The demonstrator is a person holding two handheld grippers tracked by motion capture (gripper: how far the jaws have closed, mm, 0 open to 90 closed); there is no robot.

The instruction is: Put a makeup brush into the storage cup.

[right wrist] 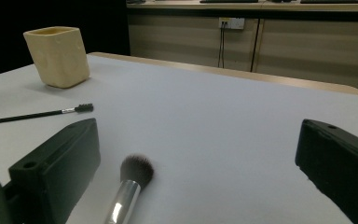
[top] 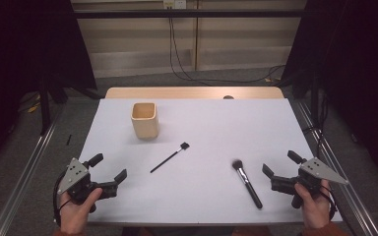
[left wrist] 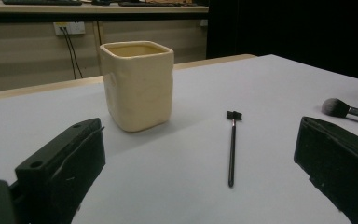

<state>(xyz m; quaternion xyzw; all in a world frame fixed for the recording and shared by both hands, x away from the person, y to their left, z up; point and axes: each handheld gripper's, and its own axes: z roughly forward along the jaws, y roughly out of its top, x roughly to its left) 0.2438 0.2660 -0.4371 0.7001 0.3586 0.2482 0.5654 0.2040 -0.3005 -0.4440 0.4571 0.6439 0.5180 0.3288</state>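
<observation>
Both my tongs, left (top: 109, 169) and right (top: 279, 164), are spread, empty. The brush (top: 246, 181) lies on the tabletop (top: 211, 123) just beside the right tongs: light, stiff handle, soft bristles. I'd pinch mid-handle.

Dim room, dark and murky at the sides; soft overhead light on the white table (top: 202, 196), faint shadow beside the cream cup (left wrist: 137, 84), glare on the powder brush's ferrule (right wrist: 121, 205), near jaws soft-focused.
</observation>
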